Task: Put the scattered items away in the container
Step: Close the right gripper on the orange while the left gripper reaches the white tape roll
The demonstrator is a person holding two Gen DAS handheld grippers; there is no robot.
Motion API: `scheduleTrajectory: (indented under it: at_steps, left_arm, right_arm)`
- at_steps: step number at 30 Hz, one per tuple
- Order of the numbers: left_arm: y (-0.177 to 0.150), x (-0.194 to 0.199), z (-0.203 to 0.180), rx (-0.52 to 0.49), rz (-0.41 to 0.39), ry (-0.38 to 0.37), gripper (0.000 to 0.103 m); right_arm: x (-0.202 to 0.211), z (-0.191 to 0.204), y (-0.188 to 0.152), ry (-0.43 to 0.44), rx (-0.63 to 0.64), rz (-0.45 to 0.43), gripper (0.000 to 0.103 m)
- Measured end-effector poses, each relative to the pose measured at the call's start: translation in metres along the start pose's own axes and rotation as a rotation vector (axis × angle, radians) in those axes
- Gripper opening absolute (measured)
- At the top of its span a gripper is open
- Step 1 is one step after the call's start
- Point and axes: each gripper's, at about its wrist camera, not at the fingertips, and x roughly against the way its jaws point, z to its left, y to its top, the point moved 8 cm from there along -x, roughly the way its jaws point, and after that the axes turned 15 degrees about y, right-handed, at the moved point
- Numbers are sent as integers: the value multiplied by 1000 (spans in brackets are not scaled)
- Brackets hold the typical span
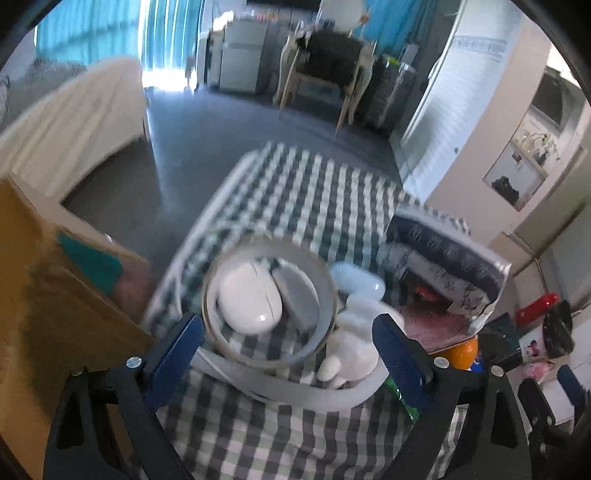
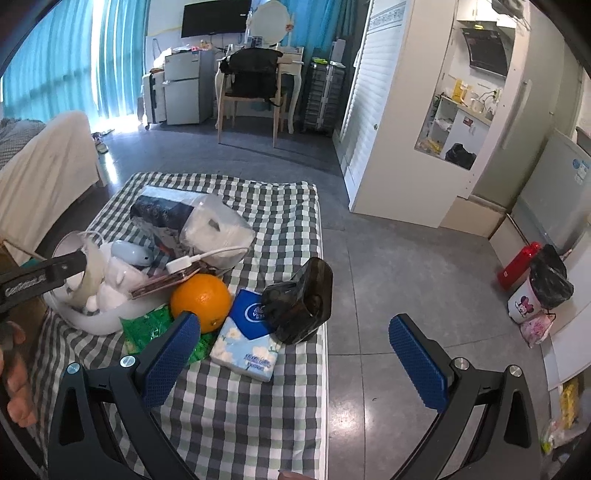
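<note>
This is a lived-in home, a small studio flat by the look of it. Bright turquoise curtains (image 2: 55, 59) hang over the window, and a bed draped in cream cloth (image 2: 44, 158) stands on the left. At the back sit a small silver two-door fridge (image 2: 183, 86), a black flat-screen television (image 2: 216, 16) on the wall and a pale wooden chair (image 2: 251, 99) at a white dressing table with a round mirror (image 2: 271, 16). On the right, a kitchen nook opens up with a black range hood (image 2: 485, 48). Grey tiles (image 2: 406, 266) cover the floor.
</note>
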Motion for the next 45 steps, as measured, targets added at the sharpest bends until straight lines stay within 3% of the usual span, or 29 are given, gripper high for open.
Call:
scheduleTrajectory:
  at_steps: [5,9,13,17,22,25,28,30,32,35,37,45]
  left_arm:
    - [-10,-22,-19,-106,69,1,95]
    - [-12,-29,-26,-128,82,-6,91]
    - [-12,-28,-34,-147,77,-25,81]
    - [-15,-27,-41,-156,78,-57,75]
    - [-15,-27,-42,-156,91,-120,68]
    - [-19,-27,-41,-165,96,-140,67]
    - [-22,-23,-42,-192,86,-148,59]
    - [-22,-20,-42,-200,86,-152,54]
    - [-23,-20,-41,-200,87,-156,52]
    - [-22,-23,-40,-201,99,-171,52]
    - [-22,-24,-38,-203,103,-172,52]
    - [-22,-28,-39,-222,110,-184,53]
  right_arm:
    - [-11,-5,7,-7,-11,3,103]
    - [-27,-12,3,-3,-19,35,103]
    - [-38,-10,-4,99,-38,58,102]
    - [-41,-7,-6,126,2,60,102]
    - [-43,28,-3,256,130,61,102]
    - [-54,34,-3,236,173,86,101]
    - [-58,40,0,248,194,93,93]
    - [-58,43,1,221,231,100,73]
    - [-57,52,0,234,268,109,60]
    - [-62,62,-2,278,299,151,59]
    - [-75,66,-8,251,331,197,59]
    - [-94,69,-14,248,310,217,57]
